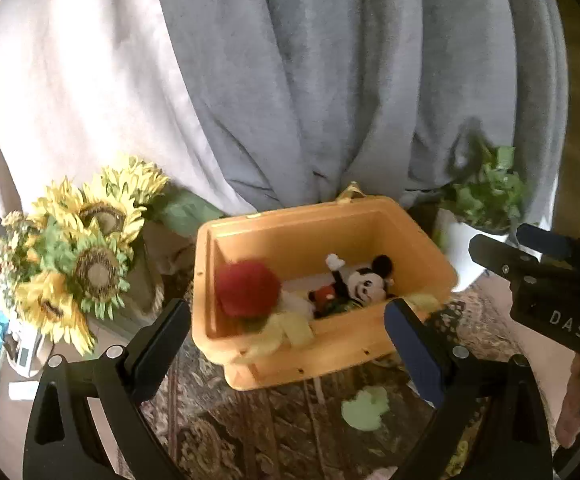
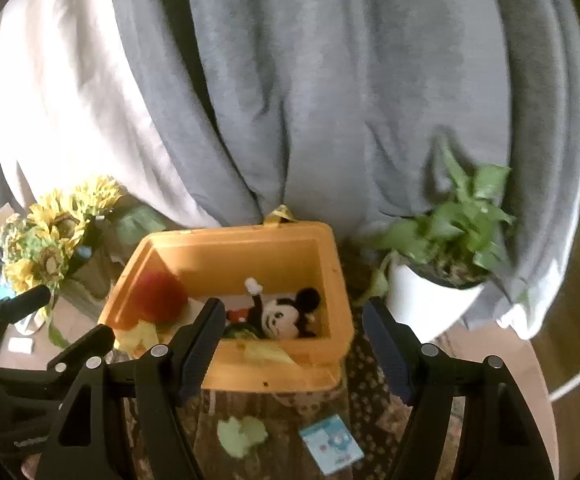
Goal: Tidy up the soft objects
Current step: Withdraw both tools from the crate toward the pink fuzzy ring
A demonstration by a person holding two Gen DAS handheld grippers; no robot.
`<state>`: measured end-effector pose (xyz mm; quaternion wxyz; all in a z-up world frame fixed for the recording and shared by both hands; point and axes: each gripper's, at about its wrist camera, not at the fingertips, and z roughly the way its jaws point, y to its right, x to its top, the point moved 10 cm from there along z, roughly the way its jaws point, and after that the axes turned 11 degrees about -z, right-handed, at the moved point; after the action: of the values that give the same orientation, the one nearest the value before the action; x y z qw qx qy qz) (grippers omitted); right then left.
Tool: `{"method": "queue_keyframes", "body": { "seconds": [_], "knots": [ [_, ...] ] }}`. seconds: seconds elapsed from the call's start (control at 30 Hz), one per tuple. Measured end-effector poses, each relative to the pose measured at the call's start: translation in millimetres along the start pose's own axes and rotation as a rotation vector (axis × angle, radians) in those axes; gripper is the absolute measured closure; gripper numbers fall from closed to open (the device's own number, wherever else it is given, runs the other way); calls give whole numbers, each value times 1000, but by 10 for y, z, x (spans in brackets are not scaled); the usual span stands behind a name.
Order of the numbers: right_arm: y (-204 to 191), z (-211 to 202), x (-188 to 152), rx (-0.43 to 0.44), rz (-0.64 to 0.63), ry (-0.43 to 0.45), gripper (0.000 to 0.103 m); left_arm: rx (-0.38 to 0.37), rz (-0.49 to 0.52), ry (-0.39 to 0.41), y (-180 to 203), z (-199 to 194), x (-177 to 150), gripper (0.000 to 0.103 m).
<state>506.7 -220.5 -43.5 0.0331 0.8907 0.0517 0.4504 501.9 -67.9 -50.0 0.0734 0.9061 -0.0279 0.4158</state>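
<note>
An orange bin (image 1: 318,350) (image 2: 250,236) stands on a patterned cloth. Inside lie a Mickey Mouse plush (image 1: 356,282) (image 2: 280,314), a red plush ball (image 1: 247,289) (image 2: 160,296) and yellow-green soft pieces (image 1: 286,330) (image 2: 264,352) that hang over the front rim. A light green soft piece (image 1: 365,408) (image 2: 241,436) lies on the cloth in front of the bin. My left gripper (image 1: 288,342) is open and empty just before the bin's front wall. My right gripper (image 2: 292,344) is open and empty, also at the bin's front; it shows at the right of the left wrist view (image 1: 530,264).
Sunflowers (image 1: 78,256) (image 2: 50,236) stand left of the bin. A potted green plant (image 2: 442,256) (image 1: 482,208) stands right of it. A grey blanket (image 1: 330,80) hangs behind. A small blue-white packet (image 2: 331,443) lies on the cloth.
</note>
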Motion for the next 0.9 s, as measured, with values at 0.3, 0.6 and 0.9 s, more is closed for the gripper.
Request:
{"method": "queue_keyframes", "body": {
  "seconds": [0.3, 0.6, 0.9],
  "knots": [
    [123, -362, -473, -34, 51, -23, 31, -49, 29, -29, 221, -228, -426, 4],
    [165, -528, -991, -45, 97, -69, 31, -111, 100, -52, 419, -321, -848, 4],
    [107, -581, -1484, -42, 117, -122, 31, -175, 158, -96, 524, -355, -1300, 2]
  ]
}}
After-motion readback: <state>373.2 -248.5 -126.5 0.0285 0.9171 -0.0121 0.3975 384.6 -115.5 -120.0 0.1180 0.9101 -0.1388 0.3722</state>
